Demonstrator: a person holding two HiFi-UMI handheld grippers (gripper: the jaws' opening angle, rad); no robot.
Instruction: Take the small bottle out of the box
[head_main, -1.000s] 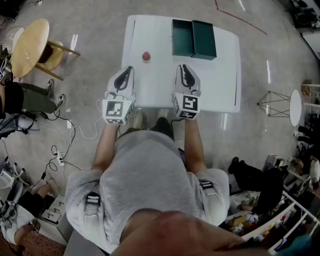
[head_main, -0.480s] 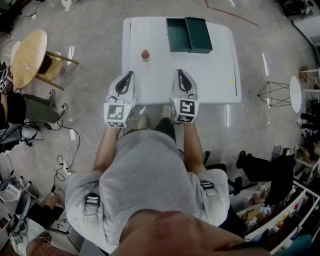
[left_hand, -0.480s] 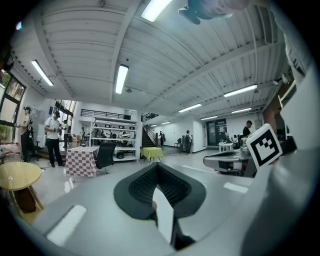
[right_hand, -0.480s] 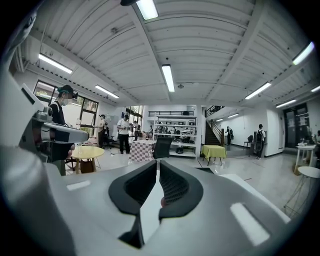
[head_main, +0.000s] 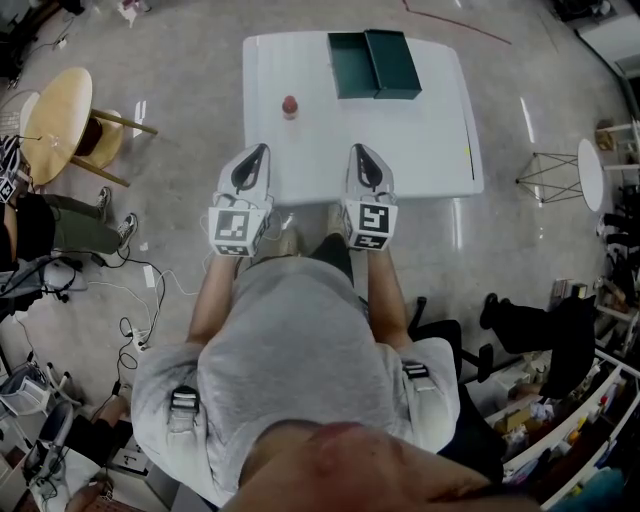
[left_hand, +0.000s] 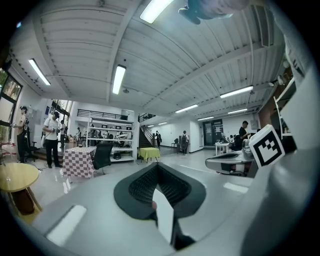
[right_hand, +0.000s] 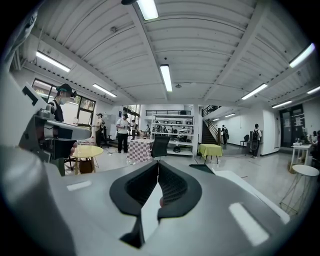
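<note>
White table (head_main: 420, 140) bears green box (head_main: 375, 65), red bottle (head_main: 290, 105); left gripper (head_main: 262, 150), right gripper (head_main: 357, 150) closed, empty.

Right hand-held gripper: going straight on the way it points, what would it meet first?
Probably the open green box at the far edge of the table; height is unclear, so the right hand-held gripper might pass above it.

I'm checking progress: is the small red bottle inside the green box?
No, the small red bottle stands on the white table, apart from the open green box and to its left.
</note>
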